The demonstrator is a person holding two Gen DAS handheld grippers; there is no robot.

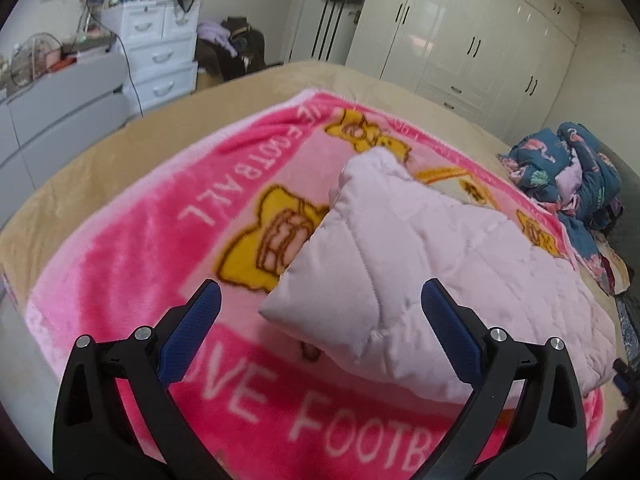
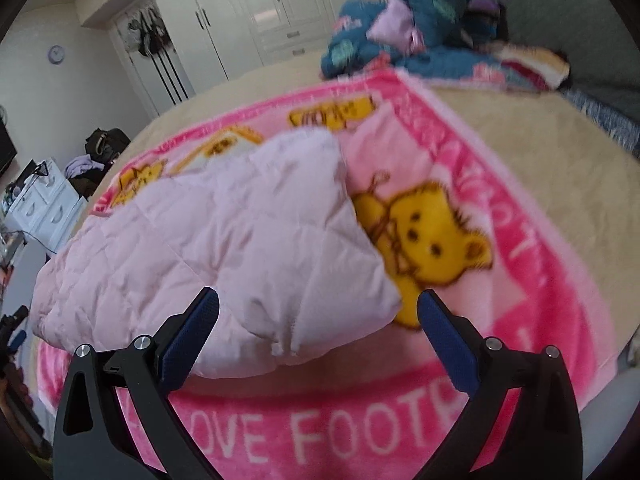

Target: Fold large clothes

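A pale pink quilted garment [image 1: 440, 256] lies folded into a thick pad on a bright pink bear-print blanket [image 1: 132, 248] spread over the bed. My left gripper [image 1: 320, 304] hovers over the garment's near left corner, jaws wide open, blue pads [image 1: 188, 344] clear of the cloth. In the right wrist view the same garment [image 2: 208, 240] fills the left half and the blanket [image 2: 540, 280] the right. My right gripper [image 2: 318, 308] stands open above the garment's near right corner, nothing pinched between its fingers.
A heap of blue patterned clothes [image 1: 576, 176] lies at the bed's far side, seen also as a blue heap [image 2: 412, 28] near the grey headboard. White wardrobes [image 1: 472, 40] line the far wall. A white drawer unit [image 1: 160, 48] and dark clothes stand beyond the beige bedspread [image 2: 540, 148].
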